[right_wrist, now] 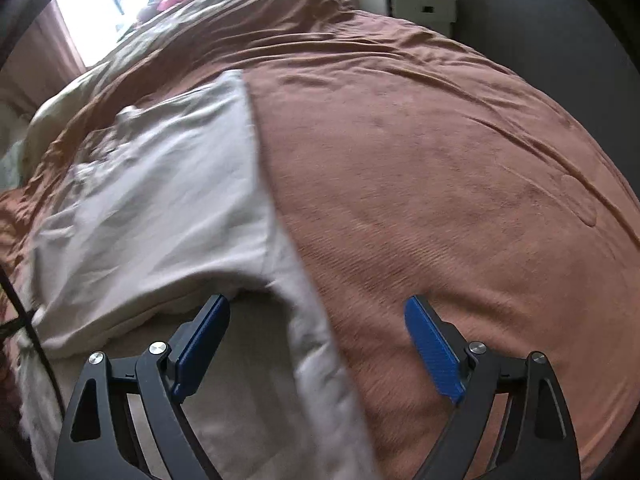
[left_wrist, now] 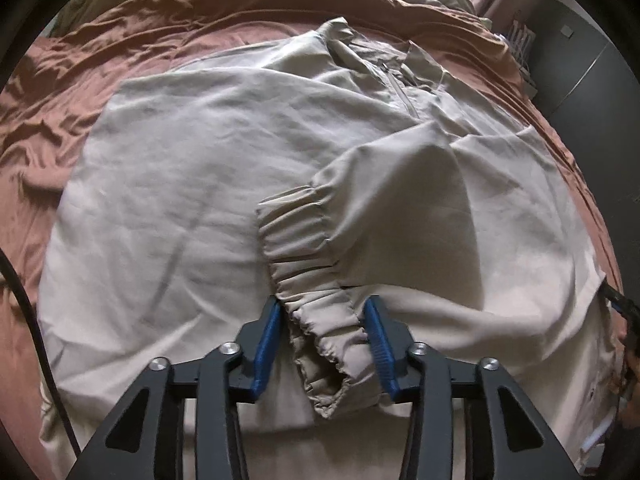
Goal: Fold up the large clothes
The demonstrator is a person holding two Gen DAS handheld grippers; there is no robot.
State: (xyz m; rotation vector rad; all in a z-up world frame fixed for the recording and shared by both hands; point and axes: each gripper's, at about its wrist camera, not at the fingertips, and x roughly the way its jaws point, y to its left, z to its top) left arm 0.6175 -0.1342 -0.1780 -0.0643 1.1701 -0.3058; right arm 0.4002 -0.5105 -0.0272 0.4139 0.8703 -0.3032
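Rust-brown bedspread (left_wrist: pixel 120 48) covers the bed, creased at the far left in the left wrist view and smoother in the right wrist view, where it fills the right half. Beyond it I see pale bedding and a bright window at the far left, and a white cabinet (right_wrist: pixel 416 4) against a dark wall at the far right. Beige jacket (left_wrist: pixel 192 168) lies spread on the bedspread, collar and zipper (left_wrist: pixel 402 92) at the far end. One sleeve is folded across the body, its gathered elastic cuff (left_wrist: pixel 308 256) pointing toward me. My left tongs (left_wrist: pixel 326 314) stand at a middling gap with the cuff's near end between the blue pads (left_wrist: pixel 269 344); the fabric meets both pads, but I cannot tell whether they press it or only flank it. My right tongs (right_wrist: pixel 318 316) stand wide apart, holding nothing, over the jacket's right edge: the left pad sits above pale cloth, the right pad above bare bedspread, and a strip of the jacket runs toward me between them. Right wrist view is blurred, so seams there are not readable. Black cable (left_wrist: pixel 36 320) crosses the near left of both views.
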